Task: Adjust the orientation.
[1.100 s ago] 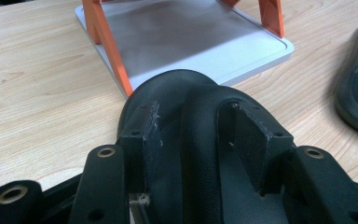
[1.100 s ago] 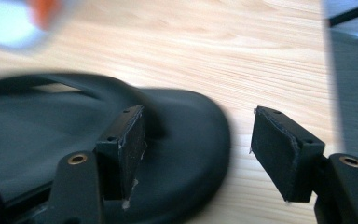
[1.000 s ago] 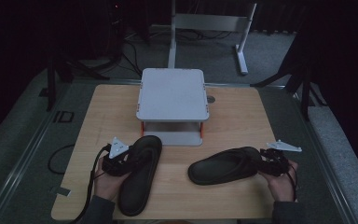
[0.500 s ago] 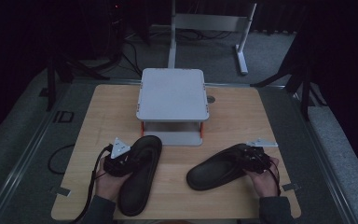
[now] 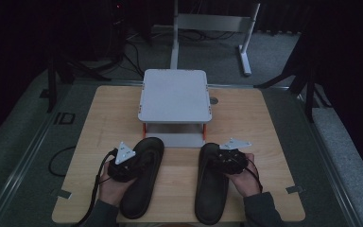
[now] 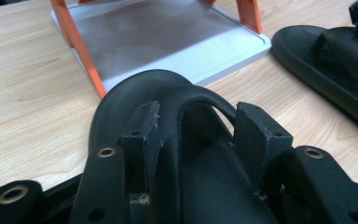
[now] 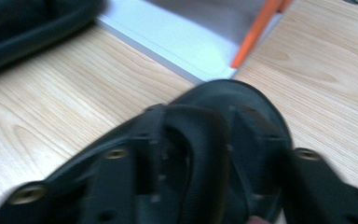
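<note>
On the surface [image 5: 104, 118]: left tool [image 5: 125, 166] clamped on left sandal [image 5: 142, 182] strap; right tool [image 5: 230, 161] just closing around right sandal [image 5: 211, 182] strap. Advised: firm grip, level, toes-first toward rack [image 5: 175, 97].

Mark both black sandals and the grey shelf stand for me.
Left sandal [image 5: 142, 187], high view: on its footbed, behind the strap.
Right sandal [image 5: 211, 194], high view: on its footbed, toward the heel.
Grey shelf stand [image 5: 175, 94], high view: middle of its top plate.

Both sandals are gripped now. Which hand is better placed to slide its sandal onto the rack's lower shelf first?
Left, probably. The left tool grips its sandal by the strap, toe nearly touching the rack's lower shelf. The right tool has just been closing on its sandal, and its view is blurred.
</note>
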Tool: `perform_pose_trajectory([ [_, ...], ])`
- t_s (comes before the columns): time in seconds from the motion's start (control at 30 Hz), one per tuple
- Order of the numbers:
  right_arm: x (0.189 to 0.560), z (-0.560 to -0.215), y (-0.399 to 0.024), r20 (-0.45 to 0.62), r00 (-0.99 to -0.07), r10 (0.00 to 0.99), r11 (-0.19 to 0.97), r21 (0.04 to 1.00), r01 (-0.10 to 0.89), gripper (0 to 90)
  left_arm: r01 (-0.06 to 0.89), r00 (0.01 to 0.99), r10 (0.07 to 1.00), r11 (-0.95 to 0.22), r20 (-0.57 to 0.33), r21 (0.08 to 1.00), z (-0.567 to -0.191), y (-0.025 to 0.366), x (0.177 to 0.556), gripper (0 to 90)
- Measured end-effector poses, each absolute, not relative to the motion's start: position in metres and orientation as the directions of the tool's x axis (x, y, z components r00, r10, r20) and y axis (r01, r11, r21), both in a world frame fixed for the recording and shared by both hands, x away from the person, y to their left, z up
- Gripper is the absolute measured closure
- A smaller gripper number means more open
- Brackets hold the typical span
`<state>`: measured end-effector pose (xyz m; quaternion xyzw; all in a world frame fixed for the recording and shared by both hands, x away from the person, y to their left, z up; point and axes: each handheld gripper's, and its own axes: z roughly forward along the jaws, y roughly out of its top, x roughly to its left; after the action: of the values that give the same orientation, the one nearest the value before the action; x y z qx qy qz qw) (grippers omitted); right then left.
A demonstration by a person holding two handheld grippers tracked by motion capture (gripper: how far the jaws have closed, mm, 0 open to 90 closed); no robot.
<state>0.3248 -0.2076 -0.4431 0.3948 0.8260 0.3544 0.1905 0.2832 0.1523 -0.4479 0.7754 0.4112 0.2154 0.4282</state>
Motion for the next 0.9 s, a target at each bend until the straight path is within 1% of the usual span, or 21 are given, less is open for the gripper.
perform_pose_trajectory([
  [0.03, 0.325, -0.443, -0.209, -0.039, -0.603, 0.797, 0.435, 0.729, 0.528, 46.2, 0.45, 0.573, 0.819, -0.297, -0.017, 0.842, -0.447, 0.152, 0.281, 51.2],
  [0.13, 0.325, -0.446, -0.213, -0.047, -0.595, 0.802, 0.446, 0.71, 0.545, 44.3, 0.443, 0.583, 0.813, -0.306, -0.012, 0.843, -0.446, 0.149, 0.276, 51.4],
  [0.2, 0.327, -0.452, -0.217, 0.004, -0.595, 0.804, 0.425, 0.696, 0.579, 45.8, 0.441, 0.585, 0.811, -0.314, -0.004, 0.841, -0.447, 0.149, 0.274, 51.3],
  [0.23, 0.328, -0.453, -0.217, -0.001, -0.594, 0.805, 0.438, 0.677, 0.592, 45.8, 0.443, 0.583, 0.812, -0.314, -0.004, 0.84, -0.447, 0.149, 0.274, 51.2],
  [0.27, 0.329, -0.456, -0.217, -0.013, -0.593, 0.805, 0.454, 0.658, 0.601, 47.1, 0.445, 0.581, 0.814, -0.317, -0.001, 0.838, -0.448, 0.15, 0.274, 51.0],
  [0.3, 0.329, -0.459, -0.216, -0.011, -0.597, 0.802, 0.46, 0.647, 0.608, 52.3, 0.446, 0.578, 0.816, -0.314, -0.002, 0.838, -0.449, 0.151, 0.274, 50.7],
  [0.33, 0.329, -0.462, -0.215, -0.004, -0.604, 0.797, 0.468, 0.636, 0.613, 59.5, 0.451, 0.572, 0.82, -0.312, -0.002, 0.836, -0.45, 0.153, 0.274, 50.4],
  [0.37, 0.327, -0.463, -0.214, -0.008, -0.607, 0.795, 0.468, 0.644, 0.605, 63.6, 0.456, 0.567, 0.824, -0.308, -0.006, 0.835, -0.451, 0.155, 0.275, 50.3],
  [0.4, 0.325, -0.463, -0.214, -0.024, -0.606, 0.795, 0.47, 0.656, 0.59, 64.8, 0.457, 0.564, 0.825, -0.306, -0.007, 0.835, -0.452, 0.158, 0.274, 49.9],
  [0.5, 0.319, -0.457, -0.212, -0.004, -0.606, 0.795, 0.444, 0.684, 0.578, 66.6, 0.462, 0.554, 0.832, -0.294, -0.014, 0.837, -0.454, 0.166, 0.273, 49.5],
  [0.63, 0.315, -0.447, -0.2, -0.015, -0.636, 0.771, 0.454, 0.714, 0.533, 67.5, 0.48, 0.545, 0.838, -0.284, -0.028, 0.83, -0.459, 0.173, 0.271, 49.4],
  [0.8, 0.326, -0.447, -0.174, -0.024, -0.678, 0.735, 0.486, 0.716, 0.502, 67.7, 0.502, 0.533, 0.845, -0.279, -0.039, 0.819, -0.471, 0.18, 0.273, 48.8],
  [0.9, 0.335, -0.45, -0.162, -0.004, -0.668, 0.744, 0.469, 0.715, 0.518, 67.8, 0.531, 0.526, 0.847, -0.26, -0.073, 0.807, -0.476, 0.185, 0.275, 50.4],
])
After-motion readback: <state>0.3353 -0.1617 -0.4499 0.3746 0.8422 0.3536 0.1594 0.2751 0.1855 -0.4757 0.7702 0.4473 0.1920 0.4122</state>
